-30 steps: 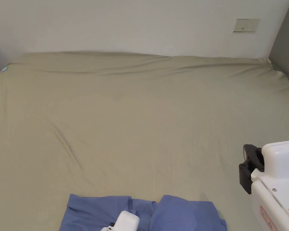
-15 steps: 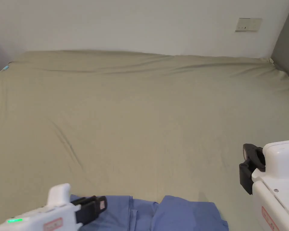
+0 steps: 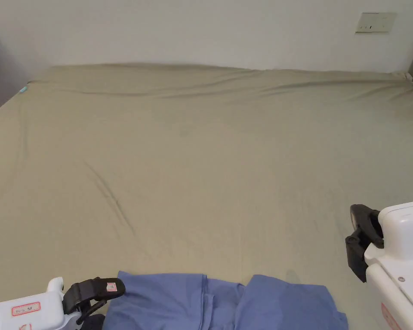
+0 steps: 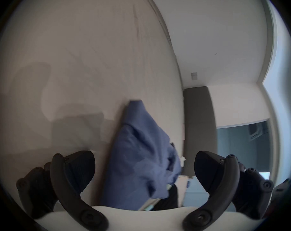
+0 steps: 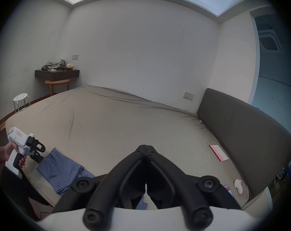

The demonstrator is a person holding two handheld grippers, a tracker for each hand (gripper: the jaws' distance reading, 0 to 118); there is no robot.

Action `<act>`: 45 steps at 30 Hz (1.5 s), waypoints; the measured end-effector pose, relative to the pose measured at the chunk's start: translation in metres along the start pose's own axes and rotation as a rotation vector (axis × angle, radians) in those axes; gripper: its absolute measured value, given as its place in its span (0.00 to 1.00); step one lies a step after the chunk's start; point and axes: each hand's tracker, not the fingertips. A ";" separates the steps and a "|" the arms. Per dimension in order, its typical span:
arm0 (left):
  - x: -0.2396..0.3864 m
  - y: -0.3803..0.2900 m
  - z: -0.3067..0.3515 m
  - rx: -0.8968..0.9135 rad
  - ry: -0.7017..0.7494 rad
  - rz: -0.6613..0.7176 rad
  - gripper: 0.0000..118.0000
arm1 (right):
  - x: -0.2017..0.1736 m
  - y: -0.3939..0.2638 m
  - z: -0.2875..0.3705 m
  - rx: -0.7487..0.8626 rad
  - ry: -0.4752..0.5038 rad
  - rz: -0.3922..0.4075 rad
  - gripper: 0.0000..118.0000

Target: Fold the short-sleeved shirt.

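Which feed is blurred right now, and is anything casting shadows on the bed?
Left gripper view: motion-blurred, shirt smeared, soft shadows on the bed sheet left of it. Right gripper view: sharp, fisheye-curved, dark corners. Head view: sharp, evenly lit.

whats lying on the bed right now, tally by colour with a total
Blue: 1, the shirt
Pink and white: 1, a flat booklet near the headboard
White: 1, a small device at the bed's corner
Uncertain: 1, a flat phone-like item beside it, partly hidden
Total: 4
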 end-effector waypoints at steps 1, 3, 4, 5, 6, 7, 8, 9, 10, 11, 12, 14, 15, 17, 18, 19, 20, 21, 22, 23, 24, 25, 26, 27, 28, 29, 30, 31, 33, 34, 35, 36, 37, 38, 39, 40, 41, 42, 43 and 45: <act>0.004 -0.004 -0.009 -0.037 -0.019 0.035 0.99 | -0.002 0.001 0.000 0.001 0.008 0.002 0.00; 0.013 -0.014 -0.029 -0.106 -0.033 0.014 0.84 | -0.005 0.002 -0.001 0.003 0.017 0.009 0.00; 0.021 -0.019 -0.037 -0.121 0.036 -0.044 0.48 | -0.006 0.002 -0.002 0.004 0.028 0.013 0.00; 0.032 -0.021 -0.043 -0.126 0.146 -0.128 0.10 | -0.008 0.003 -0.002 0.005 0.036 0.014 0.00; 0.037 -0.025 -0.052 -0.134 0.299 -0.215 0.08 | -0.011 0.005 -0.001 0.004 0.037 0.013 0.00; 0.040 -0.028 -0.056 -0.131 0.337 -0.231 0.08 | -0.013 0.005 -0.001 0.004 0.042 0.012 0.00; 0.046 -0.027 -0.050 -0.113 0.209 -0.165 0.08 | -0.015 0.006 0.000 0.003 0.050 0.015 0.00; 0.032 -0.012 -0.043 -0.091 0.253 -0.176 0.08 | -0.016 0.007 0.000 0.003 0.052 0.019 0.00; 0.034 -0.011 -0.040 -0.072 0.300 -0.227 0.08 | -0.016 0.006 0.000 0.004 0.052 0.022 0.00; 0.039 -0.012 -0.037 -0.064 0.335 -0.286 0.08 | -0.016 0.006 0.000 0.004 0.055 0.024 0.00; 0.043 -0.012 -0.034 -0.058 0.350 -0.322 0.08 | -0.016 0.007 0.000 0.005 0.058 0.025 0.00; 0.051 -0.017 -0.024 -0.047 0.351 -0.377 0.08 | -0.017 0.008 0.000 0.007 0.060 0.028 0.00; 0.054 -0.016 -0.019 -0.026 0.364 -0.401 0.08 | -0.017 0.008 0.000 0.007 0.061 0.030 0.00; 0.061 -0.018 -0.007 0.006 0.382 -0.418 0.08 | -0.018 0.010 0.000 0.010 0.064 0.031 0.00; 0.064 -0.017 -0.001 0.031 0.410 -0.438 0.08 | -0.018 0.010 0.001 0.012 0.067 0.031 0.00; 0.067 -0.012 0.008 0.058 0.456 -0.472 0.08 | -0.019 0.011 0.001 0.013 0.068 0.032 0.00; 0.070 -0.008 0.017 0.080 0.493 -0.498 0.08 | -0.020 0.012 0.001 0.015 0.070 0.034 0.00; 0.074 -0.007 0.024 0.093 0.516 -0.517 0.08 | -0.021 0.012 0.001 0.016 0.071 0.035 0.00; 0.076 -0.003 0.036 0.113 0.549 -0.536 0.08 | -0.022 0.012 0.001 0.017 0.075 0.035 0.00; 0.078 0.001 0.048 0.127 0.579 -0.544 0.08 | -0.022 0.012 0.000 0.018 0.079 0.036 0.00; 0.080 0.004 0.059 0.151 0.613 -0.554 0.08 | -0.023 0.012 0.000 0.019 0.081 0.036 0.00; 0.090 -0.001 0.068 0.174 0.663 -0.565 0.08 | -0.024 0.013 0.000 0.019 0.083 0.037 0.00; 0.096 0.001 0.078 0.200 0.735 -0.576 0.08 | -0.025 0.013 0.000 0.020 0.086 0.036 0.00; 0.104 0.000 0.086 0.230 0.817 -0.587 0.08 | -0.026 0.013 -0.001 0.021 0.089 0.035 0.00; 0.111 0.000 0.090 0.243 0.880 -0.613 0.08 | -0.027 0.014 -0.001 0.020 0.092 0.035 0.00; 0.123 -0.003 0.093 0.252 0.926 -0.643 0.08 | -0.028 0.014 -0.002 0.019 0.095 0.036 0.00; 0.132 -0.004 0.095 0.254 0.931 -0.678 0.08 | -0.028 0.014 -0.003 0.018 0.097 0.037 0.00; 0.141 -0.007 0.095 0.251 0.912 -0.690 0.08 | -0.029 0.013 -0.004 0.016 0.099 0.038 0.00; 0.158 -0.009 0.091 0.237 0.878 -0.683 0.08 | -0.030 0.013 -0.005 0.013 0.105 0.040 0.00; 0.165 -0.011 0.087 0.229 0.853 -0.679 0.08 | -0.030 0.012 -0.005 0.012 0.106 0.040 0.00; 0.171 -0.014 0.079 0.204 0.816 -0.679 0.08 | -0.030 0.012 -0.005 0.012 0.109 0.037 0.00; 0.176 -0.017 0.071 0.192 0.798 -0.689 0.08 | -0.030 0.012 -0.005 0.011 0.111 0.033 0.00; 0.179 -0.019 0.062 0.180 0.788 -0.699 0.08 | -0.030 0.012 -0.005 0.011 0.113 0.028 0.00; 0.183 -0.022 0.050 0.156 0.781 -0.719 0.08 | -0.030 0.012 -0.004 0.011 0.114 0.026 0.00; 0.185 -0.027 0.036 0.129 0.769 -0.738 0.08 | -0.030 0.012 -0.003 0.010 0.115 0.026 0.00; 0.187 -0.032 0.023 0.099 0.762 -0.754 0.08 | -0.029 0.012 -0.002 0.009 0.113 0.028 0.00; 0.180 -0.029 0.012 0.071 0.752 -0.761 0.08 | -0.028 0.011 -0.001 0.008 0.111 0.030 0.00; 0.179 -0.033 -0.003 0.040 0.735 -0.764 0.08 | -0.025 0.010 -0.001 0.007 0.108 0.029 0.00; 0.178 -0.036 -0.014 0.018 0.722 -0.757 0.08 | -0.024 0.010 0.000 0.006 0.106 0.027 0.00; 0.175 -0.044 -0.041 -0.025 0.695 -0.736 0.08 | -0.020 0.008 0.000 0.003 0.100 0.019 0.00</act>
